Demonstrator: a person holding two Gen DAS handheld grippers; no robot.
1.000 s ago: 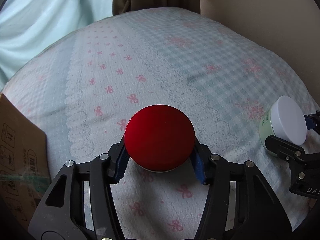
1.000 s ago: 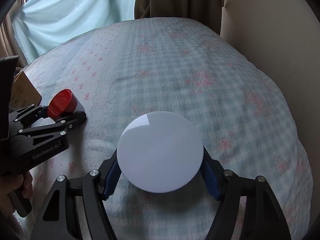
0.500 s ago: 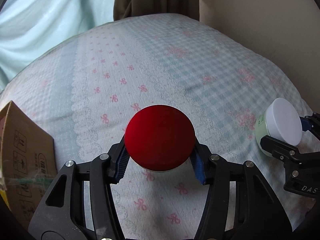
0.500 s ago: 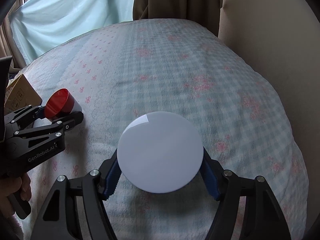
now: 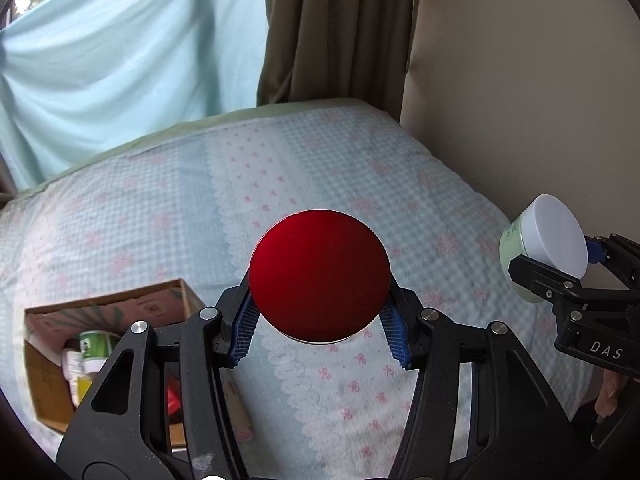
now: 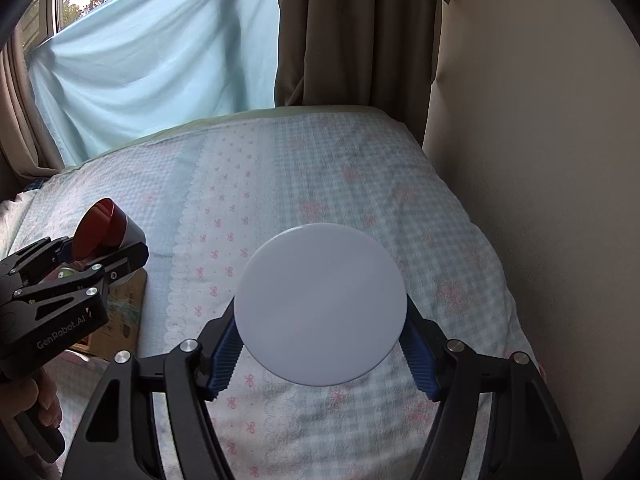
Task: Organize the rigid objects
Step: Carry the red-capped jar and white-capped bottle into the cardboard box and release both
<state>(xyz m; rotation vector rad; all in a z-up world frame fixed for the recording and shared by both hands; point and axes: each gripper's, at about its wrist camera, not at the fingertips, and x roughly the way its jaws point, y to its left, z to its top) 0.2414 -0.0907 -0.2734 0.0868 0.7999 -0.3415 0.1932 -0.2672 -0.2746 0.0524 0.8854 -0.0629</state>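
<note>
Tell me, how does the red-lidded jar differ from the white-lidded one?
The red-lidded jar has a glossy red cap; the white-lidded jar a matt white one. The red sits in the left hand-held gripper, the white in the right hand-held gripper. Both are round, clamped and above the bed.

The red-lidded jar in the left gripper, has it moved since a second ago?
Yes. The red-lidded jar has risen away from the bedspread; the cardboard box now shows its open top from above.
</note>
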